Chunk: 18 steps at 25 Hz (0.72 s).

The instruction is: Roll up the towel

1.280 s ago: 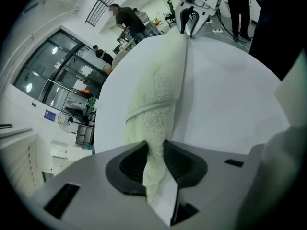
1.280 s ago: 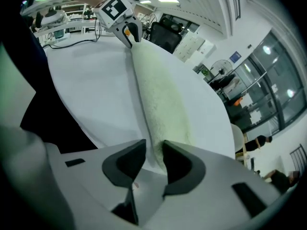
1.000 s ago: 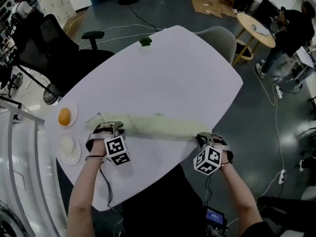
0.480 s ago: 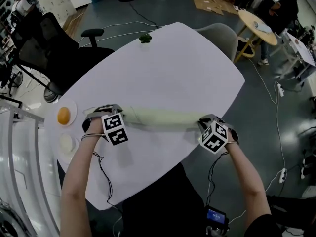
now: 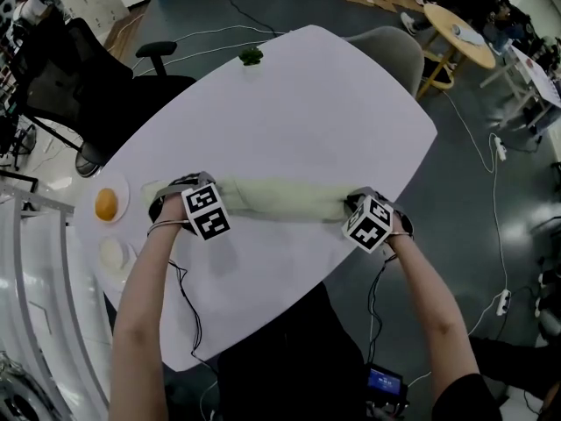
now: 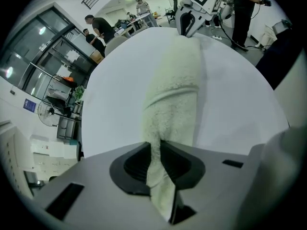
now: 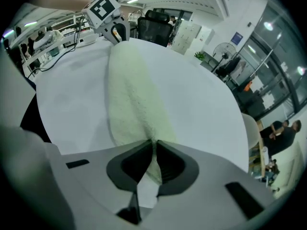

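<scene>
A pale green towel (image 5: 280, 200) lies folded into a long narrow band across the white table (image 5: 307, 112), stretched between my two grippers. The left gripper (image 5: 180, 202) is shut on the towel's left end; in the left gripper view the cloth (image 6: 170, 109) runs out from between the jaws toward the other gripper (image 6: 189, 13). The right gripper (image 5: 355, 204) is shut on the right end, and the towel (image 7: 132, 95) leads away from its jaws to the left gripper (image 7: 112, 28). The band looks thick and partly rolled over on itself.
Two small plates sit at the table's left edge, one with an orange round thing (image 5: 106, 204), one with a pale one (image 5: 112, 253). A small green plant (image 5: 251, 56) stands at the far edge. Black office chair (image 5: 88, 77) to the left, grey chair (image 5: 386, 51) beyond.
Both grippers have moved away from me across the table, carrying the towel's near edge over onto itself. The band now lies further from the front edge and looks narrower.
</scene>
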Tool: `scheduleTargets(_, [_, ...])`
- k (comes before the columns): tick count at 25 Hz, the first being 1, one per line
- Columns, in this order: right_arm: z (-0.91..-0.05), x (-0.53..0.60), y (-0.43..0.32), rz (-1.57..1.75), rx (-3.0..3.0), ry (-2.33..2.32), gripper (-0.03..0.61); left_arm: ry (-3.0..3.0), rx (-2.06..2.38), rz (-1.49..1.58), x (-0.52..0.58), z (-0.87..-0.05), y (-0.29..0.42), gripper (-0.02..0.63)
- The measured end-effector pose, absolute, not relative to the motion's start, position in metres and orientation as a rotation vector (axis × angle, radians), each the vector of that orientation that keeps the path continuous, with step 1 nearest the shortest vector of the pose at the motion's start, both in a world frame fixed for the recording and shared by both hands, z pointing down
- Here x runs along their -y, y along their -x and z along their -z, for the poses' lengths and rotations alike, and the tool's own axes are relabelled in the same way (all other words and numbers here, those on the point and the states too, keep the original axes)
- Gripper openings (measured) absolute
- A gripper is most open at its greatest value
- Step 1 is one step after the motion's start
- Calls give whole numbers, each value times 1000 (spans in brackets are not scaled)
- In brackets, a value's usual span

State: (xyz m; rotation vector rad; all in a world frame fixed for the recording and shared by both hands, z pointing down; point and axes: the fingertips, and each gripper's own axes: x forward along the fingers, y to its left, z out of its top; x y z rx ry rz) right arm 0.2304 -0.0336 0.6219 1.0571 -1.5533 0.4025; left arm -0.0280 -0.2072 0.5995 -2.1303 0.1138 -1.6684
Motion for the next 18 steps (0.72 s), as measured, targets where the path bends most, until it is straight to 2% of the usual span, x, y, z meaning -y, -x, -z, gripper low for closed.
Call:
scheduleTargets(10, [-625,37,-231,-410,1590,-1053,26,2228,-235,1628,213,-604,27,76])
scheduleTargets(11, [-623,39,-232,-384,1568,-1053,45,2245,-253,1632,215,-601,28,93])
scheduleTargets(12, [-619,40,-234,-360,1548,-1065,81,2271,-276,1632,217,-596,28,141])
scheduleTargets(16, [-575,43,-235,-307,1567,-1218,147,2431,-340,1553,212,-565,34,333])
scheduleTargets(18, [-539,43,-230,-279,1631,-1321,206,2526,-390,1461,202,-542,39,341])
